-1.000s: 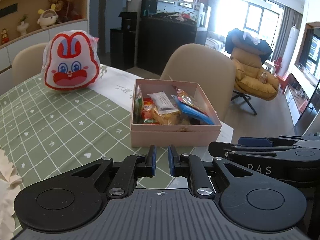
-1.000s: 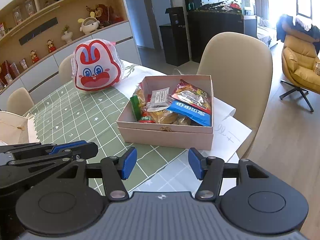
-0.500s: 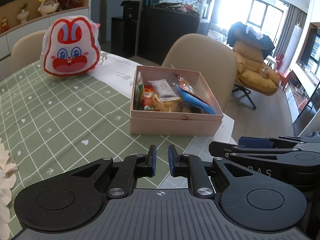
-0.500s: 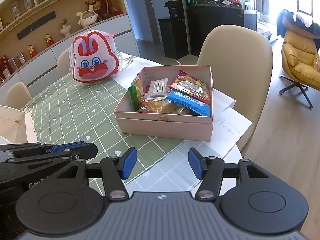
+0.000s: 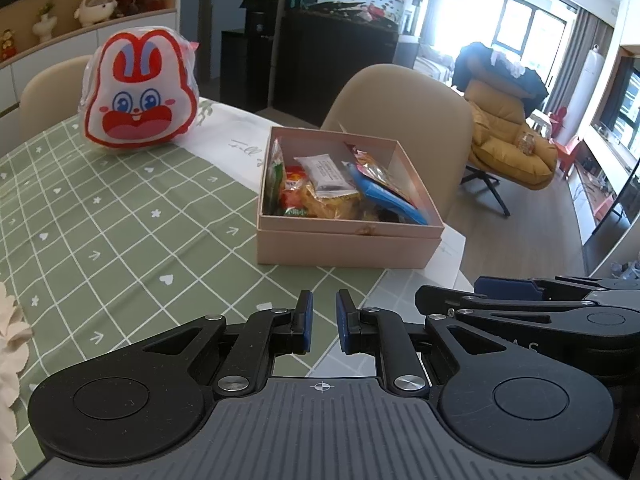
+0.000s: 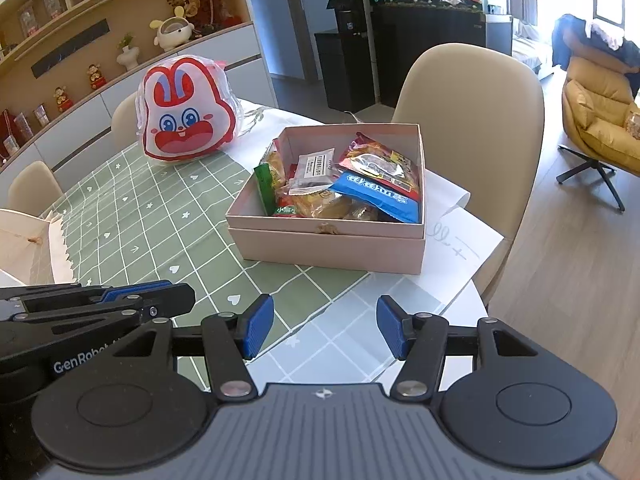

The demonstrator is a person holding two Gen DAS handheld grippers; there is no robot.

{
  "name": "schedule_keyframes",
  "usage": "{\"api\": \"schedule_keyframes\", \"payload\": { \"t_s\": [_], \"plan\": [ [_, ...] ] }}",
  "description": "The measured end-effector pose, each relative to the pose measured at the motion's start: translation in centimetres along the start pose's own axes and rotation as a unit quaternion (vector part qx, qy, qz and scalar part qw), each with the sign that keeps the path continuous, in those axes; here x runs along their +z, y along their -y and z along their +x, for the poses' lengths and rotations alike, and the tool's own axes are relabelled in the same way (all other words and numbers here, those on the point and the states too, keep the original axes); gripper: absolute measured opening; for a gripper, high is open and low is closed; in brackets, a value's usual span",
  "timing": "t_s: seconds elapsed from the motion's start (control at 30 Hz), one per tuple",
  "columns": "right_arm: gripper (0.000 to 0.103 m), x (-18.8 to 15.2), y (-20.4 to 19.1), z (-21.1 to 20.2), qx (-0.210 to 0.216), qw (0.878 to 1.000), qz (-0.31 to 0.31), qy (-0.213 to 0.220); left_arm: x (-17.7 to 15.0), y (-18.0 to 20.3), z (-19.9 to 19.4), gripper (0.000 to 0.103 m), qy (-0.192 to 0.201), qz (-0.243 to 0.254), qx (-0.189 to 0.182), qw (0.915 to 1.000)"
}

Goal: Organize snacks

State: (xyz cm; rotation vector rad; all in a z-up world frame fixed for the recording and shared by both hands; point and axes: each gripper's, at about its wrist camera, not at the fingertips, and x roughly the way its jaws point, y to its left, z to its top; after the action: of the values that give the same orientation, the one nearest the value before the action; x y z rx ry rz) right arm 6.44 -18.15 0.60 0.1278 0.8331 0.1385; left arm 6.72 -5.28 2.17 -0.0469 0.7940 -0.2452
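A pink box (image 5: 344, 246) (image 6: 328, 246) holds several snack packets, among them a blue packet (image 6: 374, 194) and a white packet (image 6: 314, 168). A red and white rabbit-shaped bag (image 5: 140, 94) (image 6: 186, 110) stands upright on the table beyond the box, to its left. My left gripper (image 5: 323, 322) is nearly shut and empty, low over the table in front of the box. My right gripper (image 6: 325, 326) is open and empty, also in front of the box. Each gripper shows at the side of the other's view.
The table has a green checked cloth (image 5: 100, 220). White paper (image 6: 456, 236) lies under the box at the table's right edge. A beige chair (image 6: 468, 108) stands behind the box. A cream paper object (image 6: 28, 240) lies at the left.
Both grippers have shifted slightly relative to the box and rabbit bag. Their jaws have not changed, and nothing on the table has moved.
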Motion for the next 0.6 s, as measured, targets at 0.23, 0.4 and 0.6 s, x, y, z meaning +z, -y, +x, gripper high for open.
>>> {"api": "schedule_keyframes", "payload": {
  "t_s": [0.23, 0.4, 0.6],
  "plan": [
    [0.057, -0.01, 0.09, -0.12, 0.003, 1.0, 0.002, 0.0, -0.19, 0.29, -0.06, 0.017, -0.002, 0.002, -0.002, 1.0],
    [0.057, -0.13, -0.01, -0.2, 0.005, 1.0, 0.002, 0.001, -0.18, 0.34, -0.03, 0.017, -0.004, 0.001, -0.006, 1.0],
    [0.057, -0.09, 0.04, -0.29, 0.005, 1.0, 0.004, 0.002, -0.23, 0.49, -0.06, 0.017, -0.005, 0.002, -0.008, 1.0]
  ]
}}
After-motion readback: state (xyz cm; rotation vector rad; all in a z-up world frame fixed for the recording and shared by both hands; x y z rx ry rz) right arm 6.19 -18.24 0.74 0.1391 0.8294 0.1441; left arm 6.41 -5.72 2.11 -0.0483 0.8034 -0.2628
